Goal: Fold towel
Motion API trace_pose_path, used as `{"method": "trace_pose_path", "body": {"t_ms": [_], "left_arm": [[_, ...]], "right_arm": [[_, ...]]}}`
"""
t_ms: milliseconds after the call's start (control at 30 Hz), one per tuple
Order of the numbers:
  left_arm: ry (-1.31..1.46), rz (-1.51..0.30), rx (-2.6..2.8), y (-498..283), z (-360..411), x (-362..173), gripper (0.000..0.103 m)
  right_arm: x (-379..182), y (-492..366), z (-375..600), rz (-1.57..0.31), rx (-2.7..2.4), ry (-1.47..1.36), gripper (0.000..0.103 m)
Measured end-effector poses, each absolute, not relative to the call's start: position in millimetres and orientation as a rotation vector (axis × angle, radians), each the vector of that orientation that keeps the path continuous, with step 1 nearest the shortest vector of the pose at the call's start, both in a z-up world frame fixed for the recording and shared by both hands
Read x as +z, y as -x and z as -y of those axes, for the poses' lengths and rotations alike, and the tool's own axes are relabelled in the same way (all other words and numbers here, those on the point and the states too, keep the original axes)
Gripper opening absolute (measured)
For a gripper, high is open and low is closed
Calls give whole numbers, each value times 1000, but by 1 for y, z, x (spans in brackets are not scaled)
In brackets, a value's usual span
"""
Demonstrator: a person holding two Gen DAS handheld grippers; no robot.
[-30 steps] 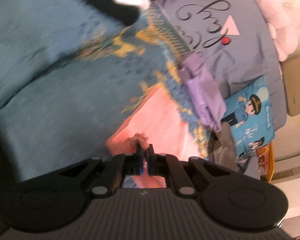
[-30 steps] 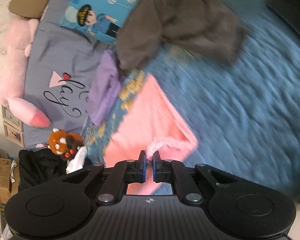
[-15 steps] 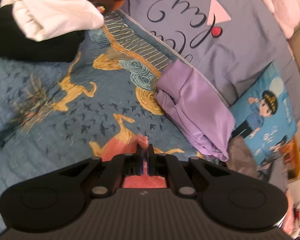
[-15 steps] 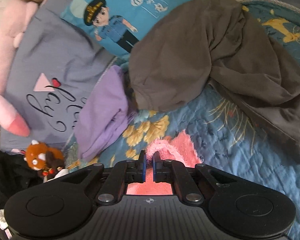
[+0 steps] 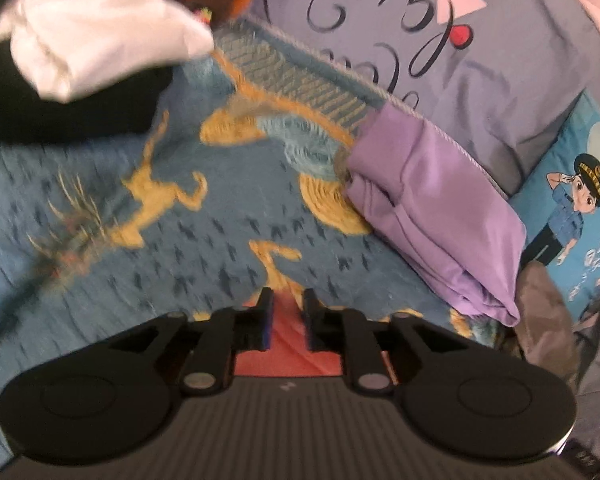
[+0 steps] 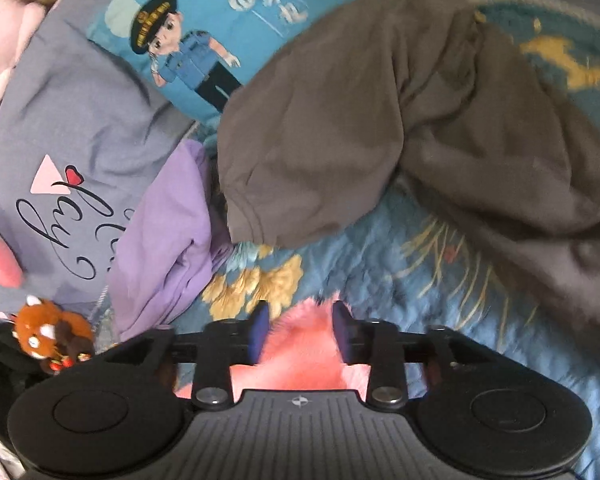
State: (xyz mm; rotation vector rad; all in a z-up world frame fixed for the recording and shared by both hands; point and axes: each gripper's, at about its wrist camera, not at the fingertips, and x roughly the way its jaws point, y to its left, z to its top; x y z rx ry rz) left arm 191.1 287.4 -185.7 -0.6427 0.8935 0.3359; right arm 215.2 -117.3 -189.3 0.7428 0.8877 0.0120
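The pink fluffy towel [image 6: 300,336] lies on the blue patterned bedspread [image 6: 420,280], mostly hidden under both grippers. In the right wrist view a towel corner sits between the parted fingers of my right gripper [image 6: 300,316], whose jaws are opening; the pads stand off the pile. In the left wrist view the towel [image 5: 286,340] shows as a pink strip below my left gripper [image 5: 287,300]. Its jaws are opening too, with a gap on both sides of the cloth.
A purple folded cloth [image 5: 432,216] lies against the grey pillow [image 5: 480,60]. A brown garment [image 6: 380,112] is heaped ahead of the right gripper. A blue cartoon cushion [image 6: 220,28], a white cloth [image 5: 96,40] on black fabric, and a red-panda plush [image 6: 48,332] surround the spot.
Both grippers carried the towel corners toward the pillows, then stopped. Their jaws, pinched on the towel in the earlier frames, have now parted and the corners lie loose.
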Motion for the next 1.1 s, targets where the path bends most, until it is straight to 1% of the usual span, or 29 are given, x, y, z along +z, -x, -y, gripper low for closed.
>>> {"method": "trace_pose_path", "body": {"t_ms": [33,100,200,367,433,500,567,633,700,767,833,900,1100], "left_arm": [[626,-873,339,-189,-289,-180,31],[596,-840,343,-184,-293,-167,31],[574,-818,311,-172,-298,-152,38],[509,-849,242,-145,-292,-144,44],[525,-880,236,-130,-292,-151,50],[577,-908,239,-113,-294,-161,52],[674,-932,242,-96,-298,-174,57],[811,-955,235,-78,-303,-190,64],[934,-965,215,-66,-304,-205,67],[1048,-981,181,-59,-301,-220,69],[1165,-983,153,-57,-299,-234,76],[1239,-973,151,-56,-297,-244,76],[1380,-893,208,-57,-300,-261,76]], "right_arm": [[-186,-213,118,-872,17,-722,38],[-180,-207,121,-847,24,-693,38],[-173,-193,127,-814,30,-648,39],[-167,-158,132,-791,47,-515,45],[-172,-144,135,-808,60,-506,46],[-181,-131,141,-837,75,-565,47],[-192,-120,147,-869,86,-649,47],[-205,-112,152,-897,84,-750,47],[-219,-106,154,-926,75,-858,49],[-231,-102,153,-947,77,-978,52],[-239,-101,151,-946,76,-1076,56],[-242,-101,148,-931,59,-1134,59],[-254,-110,141,-894,1,-1256,59]]}}
